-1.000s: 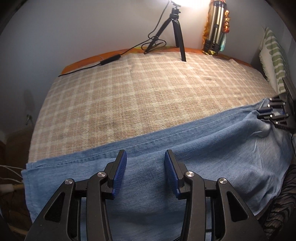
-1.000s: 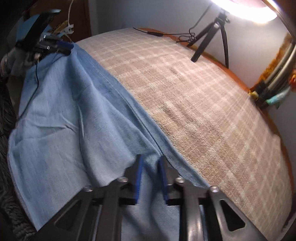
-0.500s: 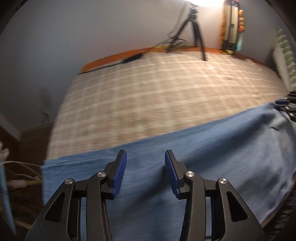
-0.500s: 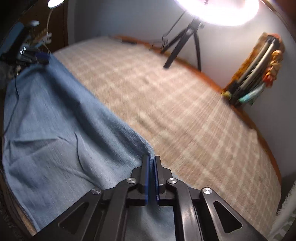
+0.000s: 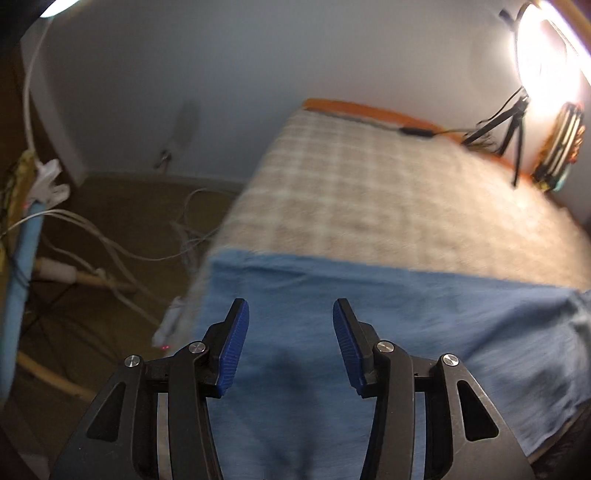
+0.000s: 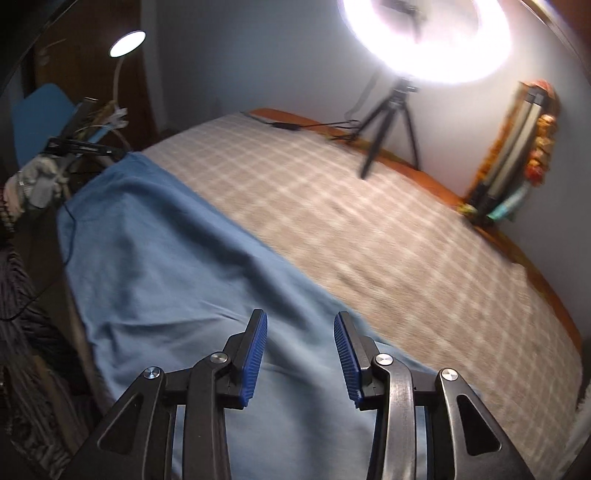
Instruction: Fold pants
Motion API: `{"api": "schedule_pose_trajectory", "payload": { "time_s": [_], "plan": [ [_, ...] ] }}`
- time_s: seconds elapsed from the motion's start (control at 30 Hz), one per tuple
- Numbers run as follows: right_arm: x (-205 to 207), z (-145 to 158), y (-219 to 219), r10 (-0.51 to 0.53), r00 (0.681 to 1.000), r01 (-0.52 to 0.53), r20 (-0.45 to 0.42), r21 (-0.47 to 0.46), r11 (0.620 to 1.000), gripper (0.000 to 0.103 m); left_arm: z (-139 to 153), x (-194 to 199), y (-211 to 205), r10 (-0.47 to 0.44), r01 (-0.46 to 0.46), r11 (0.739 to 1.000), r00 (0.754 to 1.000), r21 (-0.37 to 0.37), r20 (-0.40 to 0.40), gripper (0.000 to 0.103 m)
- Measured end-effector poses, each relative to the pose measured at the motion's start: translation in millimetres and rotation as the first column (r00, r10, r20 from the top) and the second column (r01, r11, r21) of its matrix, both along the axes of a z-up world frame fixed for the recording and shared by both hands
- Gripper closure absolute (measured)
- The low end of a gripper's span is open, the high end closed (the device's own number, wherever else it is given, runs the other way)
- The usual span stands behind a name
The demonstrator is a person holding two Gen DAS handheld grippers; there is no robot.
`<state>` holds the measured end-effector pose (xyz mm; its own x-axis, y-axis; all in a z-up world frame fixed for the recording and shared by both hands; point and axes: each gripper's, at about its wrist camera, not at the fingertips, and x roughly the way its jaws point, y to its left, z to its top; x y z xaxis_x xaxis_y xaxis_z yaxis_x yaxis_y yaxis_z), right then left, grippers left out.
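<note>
The blue denim pants [image 5: 388, 325] lie flat along the near edge of the bed's plaid blanket [image 5: 369, 192]. My left gripper [image 5: 290, 332] is open and empty, above the pants near their left end at the bed's corner. In the right wrist view the pants [image 6: 166, 258] stretch away to the left, and my right gripper [image 6: 299, 349] is open and empty over their near end. The left gripper also shows in the right wrist view [image 6: 79, 147] at the pants' far end, small and dark.
A black tripod [image 6: 388, 122] with a bright ring light [image 6: 424, 33] stands at the bed's far edge, with a cable [image 5: 417, 131] along it. Folded stands [image 6: 517, 155] lean in the far right corner. Cables and a power strip [image 5: 110, 266] lie on the floor left of the bed.
My right gripper was shut on the pants' edge half a second ago and is now open. My left gripper has swung left toward the bed's corner, staying open.
</note>
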<state>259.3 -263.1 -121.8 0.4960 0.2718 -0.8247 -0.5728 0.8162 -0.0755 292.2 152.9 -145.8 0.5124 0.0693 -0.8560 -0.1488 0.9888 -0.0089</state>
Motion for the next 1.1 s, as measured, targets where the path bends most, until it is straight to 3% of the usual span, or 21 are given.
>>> {"api": "schedule_pose_trajectory", "payload": {
  "time_s": [0.13,0.23,0.37,0.53,0.67,0.87,0.97,1.1],
  "plan": [
    [-24.3,-5.1,36.2,0.106,0.994,-0.106,-0.036,-0.007,0.994,0.064,-9.6,-12.5,24.0,0.020,-0.021,1.000,1.000,-0.012,-0.022,0.057],
    [-46.0,-11.7,50.7,0.150,0.987,-0.151,-0.067,-0.022,0.988,0.064,-4.8,-26.7,53.6,0.079,-0.078,0.992,0.997,-0.095,0.010,0.052],
    [-59.0,-19.3,58.4,0.150,0.984,-0.152,-0.093,-0.007,0.988,0.064,-10.0,-37.7,85.9,0.140,-0.133,0.954,0.990,-0.268,0.005,0.048],
    [-58.7,-25.3,64.7,0.121,0.985,-0.119,-0.120,0.019,0.993,0.064,-19.9,-23.0,88.1,0.137,-0.127,0.945,0.990,-0.300,0.012,0.048],
    [-65.7,-26.0,71.4,0.115,0.986,-0.115,-0.124,0.007,0.993,0.064,-23.3,0.0,87.5,0.119,-0.104,0.952,0.992,-0.287,0.036,0.048],
    [-72.2,-30.9,67.5,0.070,0.986,-0.071,-0.149,-0.006,0.997,0.064,-39.7,32.8,82.0,0.085,-0.083,0.966,0.996,-0.246,-0.001,0.048],
    [-75.6,-32.2,62.9,0.046,0.986,-0.047,-0.160,-0.005,0.999,0.064,-47.4,39.1,72.5,0.047,-0.049,0.978,0.999,-0.201,-0.017,0.047],
    [-75.4,-32.6,56.5,0.017,0.986,-0.018,-0.166,-0.002,1.000,0.064,-47.4,37.5,65.9,0.034,-0.030,0.987,0.999,-0.157,0.020,0.051]
  ]
}}
